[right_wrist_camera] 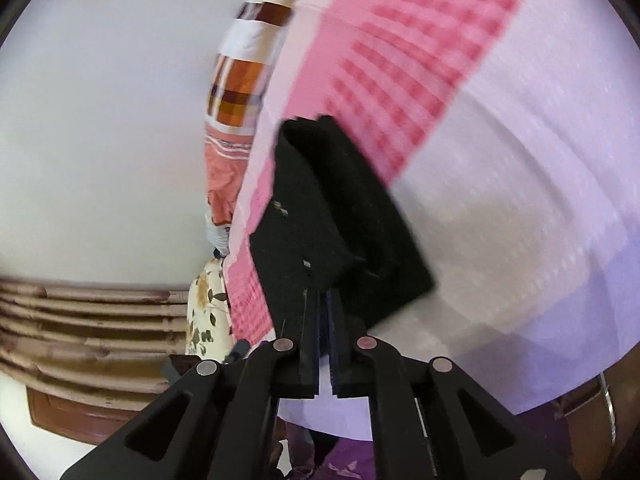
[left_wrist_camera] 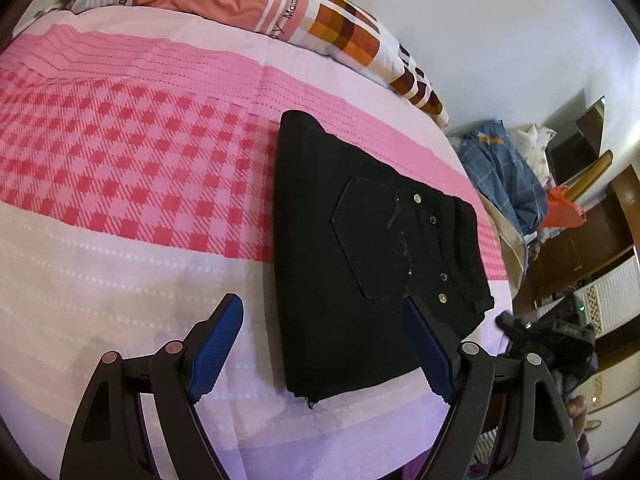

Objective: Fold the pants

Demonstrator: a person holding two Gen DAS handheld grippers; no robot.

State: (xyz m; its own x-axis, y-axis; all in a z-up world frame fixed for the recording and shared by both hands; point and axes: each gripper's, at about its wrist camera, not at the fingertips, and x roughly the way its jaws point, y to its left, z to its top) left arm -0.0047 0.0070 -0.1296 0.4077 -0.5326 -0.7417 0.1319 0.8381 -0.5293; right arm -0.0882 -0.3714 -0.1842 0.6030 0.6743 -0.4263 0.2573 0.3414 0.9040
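Observation:
Black pants [left_wrist_camera: 360, 248] lie folded into a compact block on the pink checked bedsheet [left_wrist_camera: 132, 168], back pocket and metal studs facing up. My left gripper [left_wrist_camera: 320, 316] is open just above the near end of the pants, its right blue pad over the fabric, its left pad over bare sheet. In the right wrist view my right gripper [right_wrist_camera: 324, 296] is shut on the waistband edge of the pants [right_wrist_camera: 332, 216] and lifts that edge, so the fabric bends up off the bed. This view is blurred.
An orange, white and checked pillow [left_wrist_camera: 248, 4] lies at the far edge of the bed against the white wall. Right of the bed are piled clothes [left_wrist_camera: 504, 168], wooden furniture [left_wrist_camera: 600, 232] and a dark bundle [left_wrist_camera: 556, 336]. The bed's edge is near the pants' right side.

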